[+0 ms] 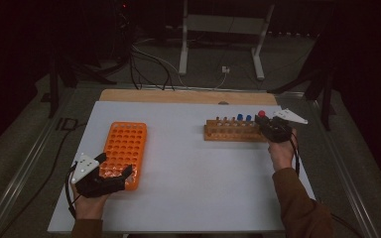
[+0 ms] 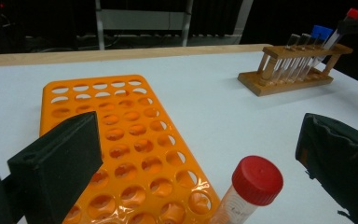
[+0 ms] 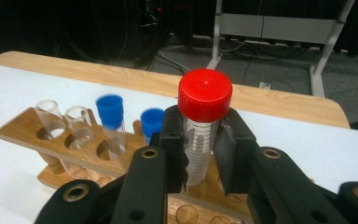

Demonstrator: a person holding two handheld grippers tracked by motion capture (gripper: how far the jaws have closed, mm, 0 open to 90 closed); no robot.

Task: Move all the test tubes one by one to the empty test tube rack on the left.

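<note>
- The right gripper (image 3: 200, 175) pinched a red-capped tube (image 3: 204, 126) just below its cap, with the tube upright at the right end of the wooden rack (image 1: 230, 132).
- That tube looked like light, stiff, clear plastic with smooth walls, so it would likely slip if held loosely; the ribbed cap offered a surer hold.
- Two blue-capped tubes (image 3: 110, 112) and some open glass tubes (image 3: 50, 114), probably fragile, stood in the same rack nearby.
- The left gripper (image 2: 196, 163) rested with its jaws spread over the near end of the orange tray (image 2: 121, 140), touching nothing.
- A second red-capped tube (image 2: 254, 186) stood at the tray's corner, between those spread jaws.
</note>
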